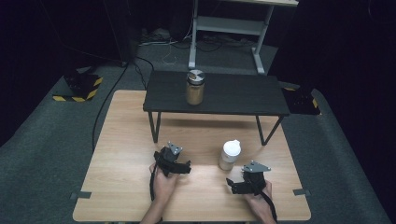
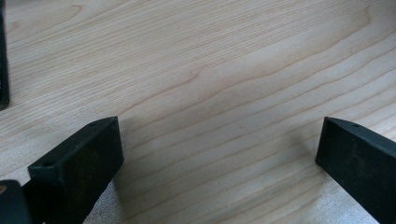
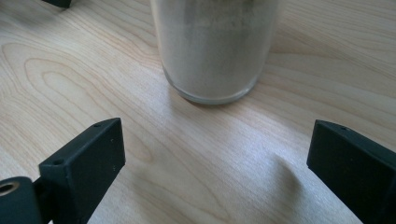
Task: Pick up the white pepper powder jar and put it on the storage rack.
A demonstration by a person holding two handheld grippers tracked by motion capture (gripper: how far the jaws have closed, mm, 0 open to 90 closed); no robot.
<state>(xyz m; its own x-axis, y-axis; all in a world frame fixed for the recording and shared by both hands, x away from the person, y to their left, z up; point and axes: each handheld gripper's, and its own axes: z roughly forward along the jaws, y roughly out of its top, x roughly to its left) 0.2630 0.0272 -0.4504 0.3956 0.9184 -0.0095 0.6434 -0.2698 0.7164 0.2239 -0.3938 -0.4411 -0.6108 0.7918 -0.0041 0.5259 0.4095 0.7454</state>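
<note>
Near edge of wooden table [image 1: 121, 186]: left gripper [image 1: 180, 167] and right gripper [image 1: 236, 183], both w/ jaws spread wide, nothing between them. Just beyond the right gripper stands a white-lidded jar [image 1: 229, 155], upright on the table, clear glass w/ pale beige powder inside. In right gripper view its top is cut off by the frame. Farther back, a black shelf [image 1: 233, 95] w/ a second jar [image 1: 195, 87], metal lid, contents hard to make out.

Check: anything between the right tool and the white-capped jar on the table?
Nothing. In the right gripper view, bare wooden tabletop runs from the open right tool to the jar; they stand apart.
</note>
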